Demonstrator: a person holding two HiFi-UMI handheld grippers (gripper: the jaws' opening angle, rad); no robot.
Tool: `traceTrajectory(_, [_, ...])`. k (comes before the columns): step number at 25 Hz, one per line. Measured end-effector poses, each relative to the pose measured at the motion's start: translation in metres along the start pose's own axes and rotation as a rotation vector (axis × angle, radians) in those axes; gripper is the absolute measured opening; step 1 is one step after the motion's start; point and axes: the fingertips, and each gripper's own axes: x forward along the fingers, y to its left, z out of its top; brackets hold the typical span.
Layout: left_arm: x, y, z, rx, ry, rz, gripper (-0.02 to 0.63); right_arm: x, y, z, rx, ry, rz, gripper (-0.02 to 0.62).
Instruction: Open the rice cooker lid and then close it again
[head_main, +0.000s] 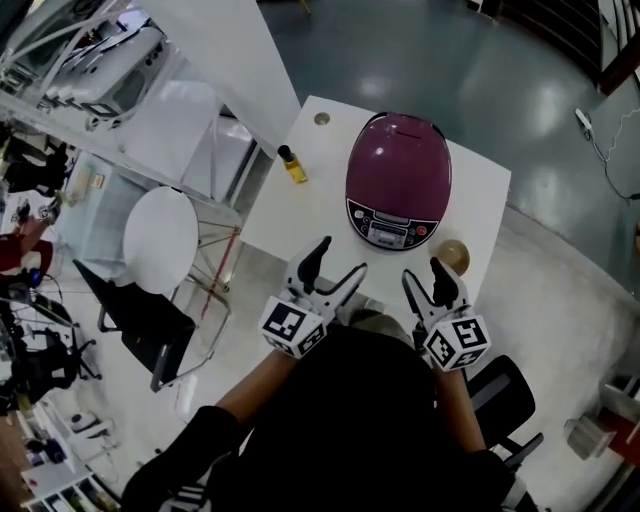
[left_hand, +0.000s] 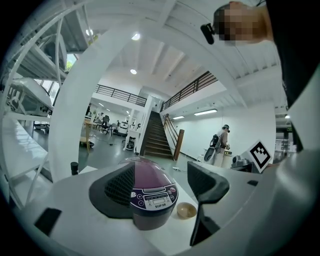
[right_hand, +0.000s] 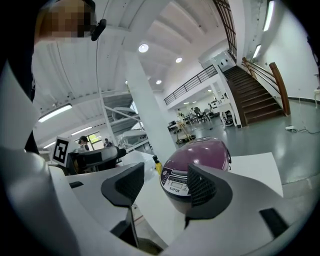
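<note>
Before rice cooker, hand-held grippers hover

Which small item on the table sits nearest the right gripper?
The tan bowl, just right of the rice cooker; the yellow bottle stands on its opposite side.

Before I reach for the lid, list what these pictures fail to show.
- Rice cooker rear: behind its dome, every view.
- Panel button labels: too small, head view.
- One cooker flank: left gripper view, covered by a jaw.
- Yellow bottle label: too small, head view.
</note>
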Motion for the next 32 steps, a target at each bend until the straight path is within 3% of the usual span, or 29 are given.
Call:
traceTrajectory(14, [0.017,0.036,0.01,-0.027,0.003,-0.078,0.304,0.048,0.005,0.018,-0.018,0.024,-0.07,0.228])
traceTrajectory(17, [0.018,0.046,0.015,-0.039,0.01,-0.11,0.304,0.056,0.007,0.029,-0.036,-0.006,-0.117,0.131])
traceTrajectory(22, [0.024,0.053,0.022,0.007,0.021,-0.189,0.304,0.071,0.009,0.031,-0.051,0.009,-0.158,0.008])
traceTrajectory(32, [0.038,0.08,0.024,-0.031,0.01,-0.236,0.304,0.106,-0.008,-0.001,-0.083,0.174,-0.282,0.0])
